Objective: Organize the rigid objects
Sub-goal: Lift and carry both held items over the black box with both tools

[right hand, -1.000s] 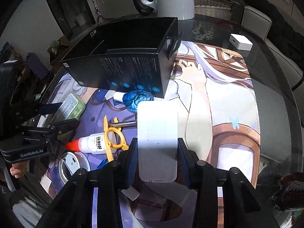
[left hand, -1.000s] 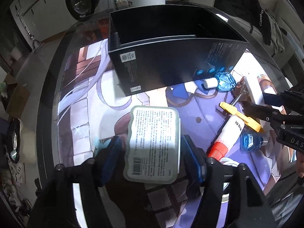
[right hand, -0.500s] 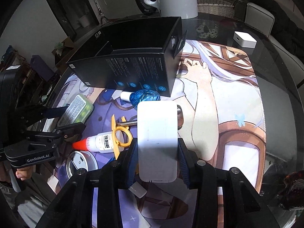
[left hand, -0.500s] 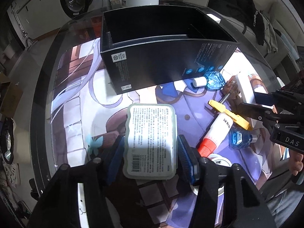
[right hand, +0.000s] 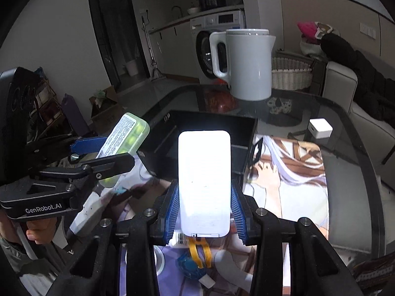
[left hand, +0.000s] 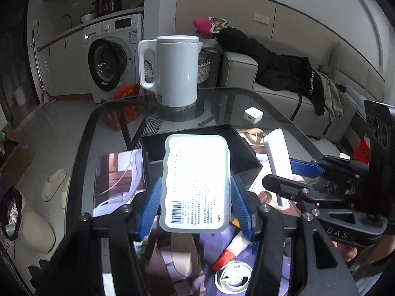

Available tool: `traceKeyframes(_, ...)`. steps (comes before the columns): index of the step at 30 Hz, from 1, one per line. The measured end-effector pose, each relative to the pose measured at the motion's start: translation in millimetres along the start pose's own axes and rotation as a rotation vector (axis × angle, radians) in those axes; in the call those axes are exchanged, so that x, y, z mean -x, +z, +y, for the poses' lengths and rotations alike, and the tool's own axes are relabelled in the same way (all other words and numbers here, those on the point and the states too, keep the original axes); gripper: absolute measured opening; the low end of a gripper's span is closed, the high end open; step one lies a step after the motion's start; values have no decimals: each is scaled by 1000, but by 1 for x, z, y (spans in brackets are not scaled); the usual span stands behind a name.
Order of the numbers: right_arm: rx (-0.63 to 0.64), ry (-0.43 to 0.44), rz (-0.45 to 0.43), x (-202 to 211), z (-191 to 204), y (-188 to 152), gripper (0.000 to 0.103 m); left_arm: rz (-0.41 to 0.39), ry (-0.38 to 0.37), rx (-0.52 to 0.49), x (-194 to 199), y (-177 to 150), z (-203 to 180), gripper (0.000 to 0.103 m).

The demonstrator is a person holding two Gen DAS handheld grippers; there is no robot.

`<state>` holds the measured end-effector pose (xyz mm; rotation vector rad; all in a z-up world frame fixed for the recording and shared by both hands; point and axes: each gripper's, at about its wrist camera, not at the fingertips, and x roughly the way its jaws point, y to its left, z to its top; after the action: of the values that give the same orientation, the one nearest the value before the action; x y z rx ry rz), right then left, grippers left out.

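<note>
My left gripper (left hand: 195, 202) is shut on a pale green plastic case (left hand: 196, 182) with a printed label, held up above the mat in front of the open black box (left hand: 237, 145). My right gripper (right hand: 204, 204) is shut on a flat white slab (right hand: 204, 180), also lifted and facing the black box (right hand: 212, 125). The case shows in the right wrist view (right hand: 123, 145), tilted, at the left. The white slab shows in the left wrist view (left hand: 277, 157) at the right.
A white kettle (left hand: 175, 71) stands behind the box on the glass table (left hand: 271, 108), with a small white cube (left hand: 253, 114) beside it. On the printed mat (right hand: 291, 187) lie a glue bottle (left hand: 232, 249), a round tin (left hand: 232, 278), a yellow tool (right hand: 200, 251) and a blue bottle (right hand: 190, 266).
Both grippers have lifted their objects off the mat and tilted up, so the views now look across the table at the box and kettle instead of down.
</note>
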<state>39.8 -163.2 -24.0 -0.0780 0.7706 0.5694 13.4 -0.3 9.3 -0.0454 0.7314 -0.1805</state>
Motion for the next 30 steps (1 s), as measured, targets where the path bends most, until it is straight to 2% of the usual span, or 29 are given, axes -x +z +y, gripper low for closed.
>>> traceKeyframes(10, -50, -12, -158, -3, 0, 58, 40, -83, 35, 113, -32, 38, 32, 54)
traceKeyframes(15, -91, -4, -177, -23, -13, 76, 40, -60, 59, 144, -58, 39, 40, 54)
traceKeyframes(19, -93, -4, -134, -46, -17, 76, 40, 12, 58, 138, -79, 28, 38, 54)
traceKeyframes(24, -109, -27, 15, -76, -25, 64, 40, 143, 45, 101, -99, 13, 32, 54)
traceKeyframes(30, -100, -46, 132, -97, -33, 45, 40, 199, 15, 111, -102, 7, 36, 54)
